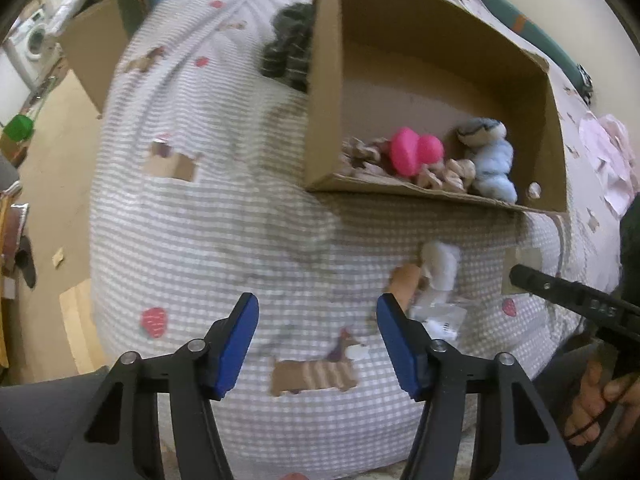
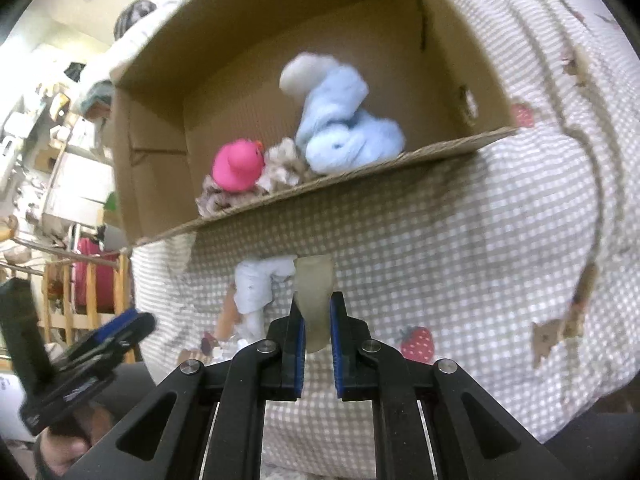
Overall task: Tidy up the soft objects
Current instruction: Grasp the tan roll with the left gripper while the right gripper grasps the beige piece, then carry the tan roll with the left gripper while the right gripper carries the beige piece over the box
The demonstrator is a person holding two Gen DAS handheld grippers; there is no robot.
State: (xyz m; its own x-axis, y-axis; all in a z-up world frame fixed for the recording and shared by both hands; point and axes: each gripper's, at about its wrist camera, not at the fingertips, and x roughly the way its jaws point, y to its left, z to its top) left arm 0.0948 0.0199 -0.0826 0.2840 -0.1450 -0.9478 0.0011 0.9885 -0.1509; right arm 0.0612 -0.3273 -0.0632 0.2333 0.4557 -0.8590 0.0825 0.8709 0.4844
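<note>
A cardboard box [image 1: 324, 92] lies on a checked bedspread [image 1: 224, 240]; it also shows in the right wrist view [image 2: 360, 176]. Inside are a pink rubber duck [image 1: 414, 150] [image 2: 238, 166], a light blue plush [image 1: 492, 164] [image 2: 340, 124] and a beige knitted item [image 1: 440, 174] [image 2: 280, 168]. My left gripper [image 1: 318, 316] is open and empty above the bedspread. My right gripper [image 2: 316, 316] is shut on a pale translucent soft piece [image 2: 314, 292], just in front of the box. A white and light blue soft toy [image 1: 438, 272] [image 2: 256, 288] lies on the bed beside it.
A dark fluffy item [image 1: 290, 44] lies left of the box. A pink cloth [image 1: 608, 156] lies at the right. A second cardboard box [image 1: 94, 48] and wooden floor [image 1: 52, 184] are off the bed's left edge. A wooden rack [image 2: 80, 284] stands left.
</note>
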